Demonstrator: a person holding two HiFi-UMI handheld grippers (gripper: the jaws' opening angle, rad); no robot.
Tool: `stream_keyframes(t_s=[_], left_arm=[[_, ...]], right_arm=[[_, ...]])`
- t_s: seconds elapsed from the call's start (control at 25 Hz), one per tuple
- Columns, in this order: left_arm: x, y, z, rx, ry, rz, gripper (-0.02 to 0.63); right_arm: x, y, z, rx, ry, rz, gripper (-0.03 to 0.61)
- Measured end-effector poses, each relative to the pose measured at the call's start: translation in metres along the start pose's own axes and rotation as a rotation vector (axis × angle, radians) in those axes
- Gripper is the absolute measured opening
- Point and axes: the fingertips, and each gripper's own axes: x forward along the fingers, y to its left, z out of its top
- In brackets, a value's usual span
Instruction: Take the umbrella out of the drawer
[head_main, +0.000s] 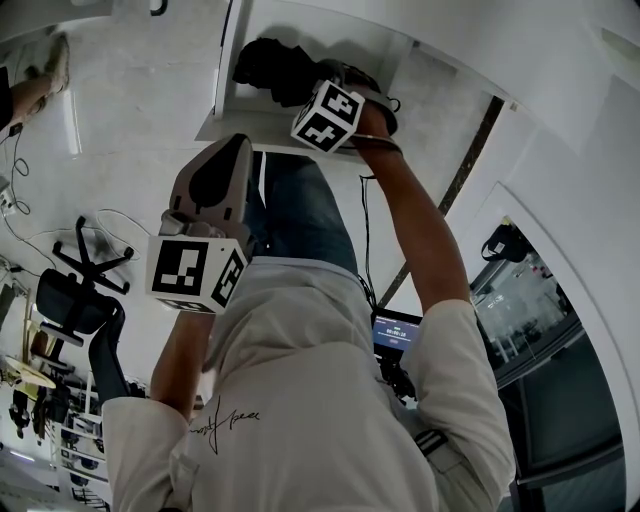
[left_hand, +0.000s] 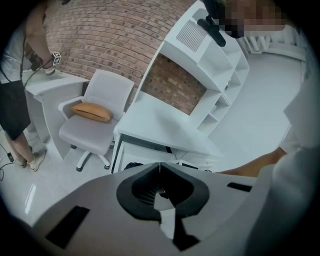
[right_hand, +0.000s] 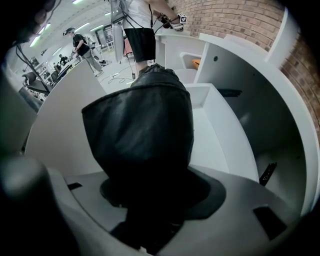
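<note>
Umbrella (right_hand: 142, 135), black, is clamped in your right gripper's (right_hand: 150, 205) jaws at the open drawer (right_hand: 212, 137); your left gripper's (left_hand: 160, 166) jaws are together, empty.

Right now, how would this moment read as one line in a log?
right gripper: shut on umbrella | left gripper: shut, empty | drawer: open

No legible text. Cursive script (head_main: 225, 416) on shirt (head_main: 330, 390) unreadable; device screen (head_main: 396, 330) digits too small.
</note>
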Motion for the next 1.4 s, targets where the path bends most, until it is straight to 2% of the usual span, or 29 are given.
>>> stream_keyframes(t_s=[0.96,1.4], left_arm=[[-0.007,-0.006,0.013,0.023,-0.023,-0.019,0.017],[-0.006,-0.012,0.012,0.01,-0.027,-0.037,0.017]], right_arm=[[-0.031,0.006,0.011,0.031,-0.051,-0.02,0.235],[-0.048,0.005,0.012,0.084,-0.067,-0.038,0.235]])
